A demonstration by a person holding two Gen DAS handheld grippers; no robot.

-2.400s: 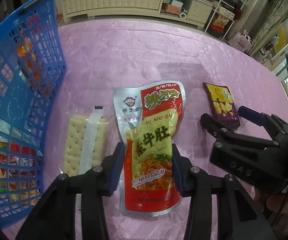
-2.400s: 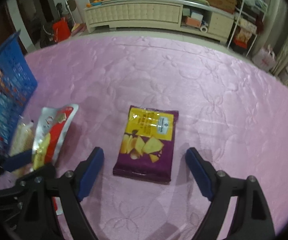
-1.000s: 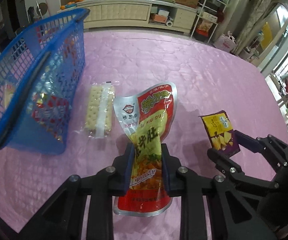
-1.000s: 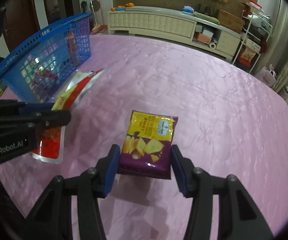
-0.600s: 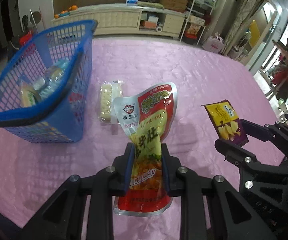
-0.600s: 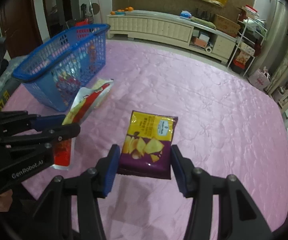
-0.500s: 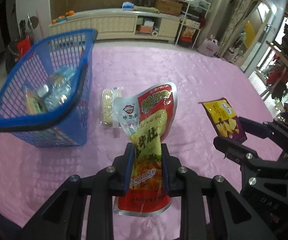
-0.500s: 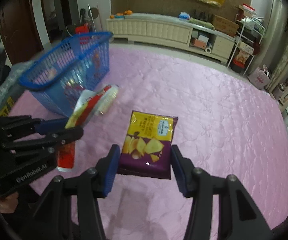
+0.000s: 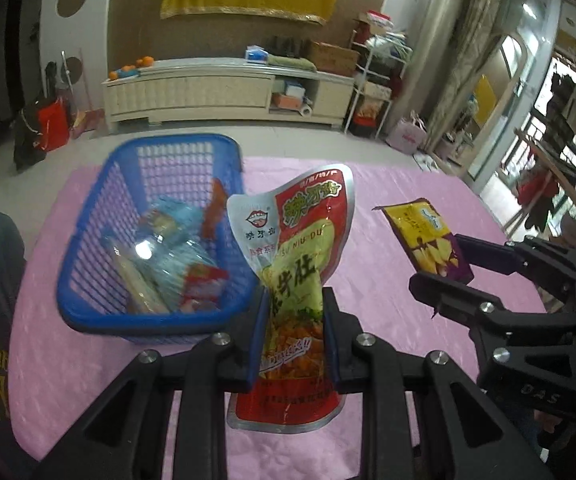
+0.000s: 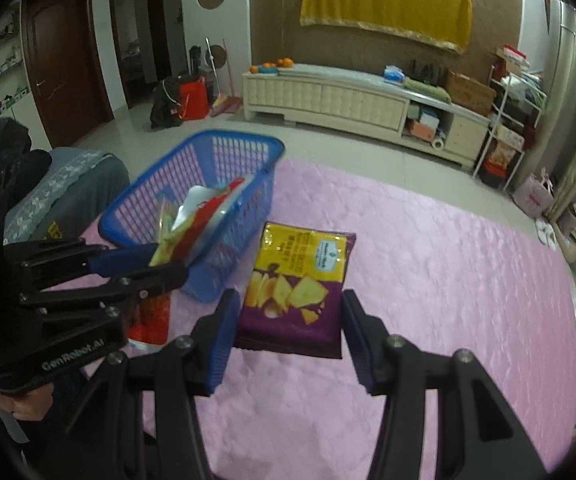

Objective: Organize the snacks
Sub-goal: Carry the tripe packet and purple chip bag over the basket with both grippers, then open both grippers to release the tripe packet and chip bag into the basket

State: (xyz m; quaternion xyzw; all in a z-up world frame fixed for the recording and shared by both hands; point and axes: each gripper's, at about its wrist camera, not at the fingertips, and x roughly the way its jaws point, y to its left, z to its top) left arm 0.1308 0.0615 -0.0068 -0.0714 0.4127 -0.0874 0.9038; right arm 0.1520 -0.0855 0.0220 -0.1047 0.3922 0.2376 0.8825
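Between the left gripper's pads, the red pouch is pinched at its waist, raised just short of the basket's near rim. Beside it, the right gripper is clamped on the purple chip bag, also held above the pink cloth. Carry the pouch forward past the rim before letting go, so its floppy top clears the wall. Packets already lie inside, blurred here; aim, probably, for the emptier far end. Let the chips follow after.
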